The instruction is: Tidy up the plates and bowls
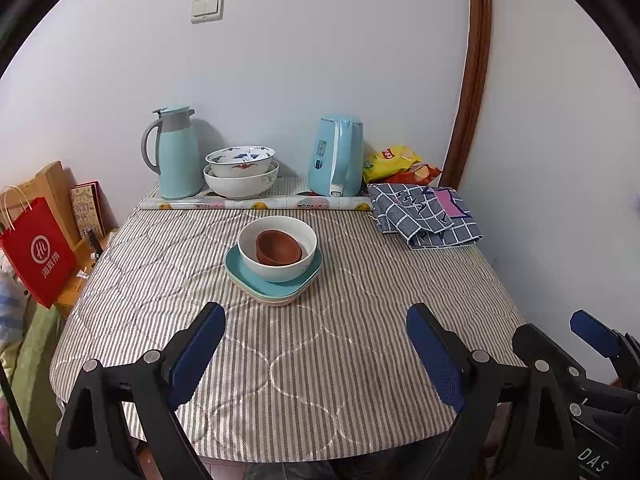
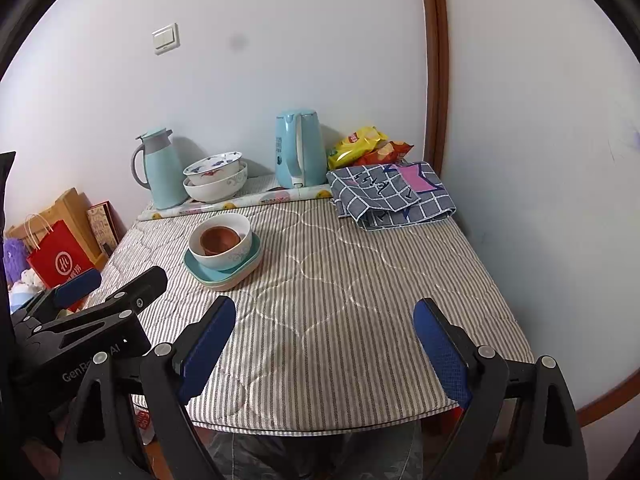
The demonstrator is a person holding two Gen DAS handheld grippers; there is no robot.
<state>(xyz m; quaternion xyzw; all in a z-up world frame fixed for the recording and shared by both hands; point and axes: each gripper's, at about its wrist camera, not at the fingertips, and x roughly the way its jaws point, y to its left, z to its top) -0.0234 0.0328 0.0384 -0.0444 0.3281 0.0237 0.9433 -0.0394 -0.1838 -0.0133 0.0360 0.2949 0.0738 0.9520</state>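
Note:
In the middle of the striped table point(image 1: 320, 368) a small brown bowl point(image 1: 278, 246) sits inside a white bowl point(image 1: 280, 270). That bowl rests on a teal square plate point(image 1: 240, 274), which lies on a cream plate point(image 1: 276, 302). The right wrist view shows the same stack: brown bowl point(image 2: 220, 238), white bowl point(image 2: 224, 259), teal plate point(image 2: 200, 271). At the back wall a blue-patterned bowl point(image 1: 240, 162) is nested in a larger white bowl point(image 1: 240, 187). My left gripper point(image 1: 315, 310) hovers open just in front of the stack, holding nothing. My right gripper point(image 2: 325, 304) is open over bare cloth, to the right of the stack.
A teal thermos jug point(image 1: 176, 152), a teal kettle point(image 1: 336, 156) and snack bags point(image 1: 390, 158) line the back wall behind a rolled mat point(image 1: 256, 203). A folded checked cloth point(image 1: 424, 216) lies back right. The wall hugs the table's right side. A red bag point(image 1: 38, 252) stands at the left.

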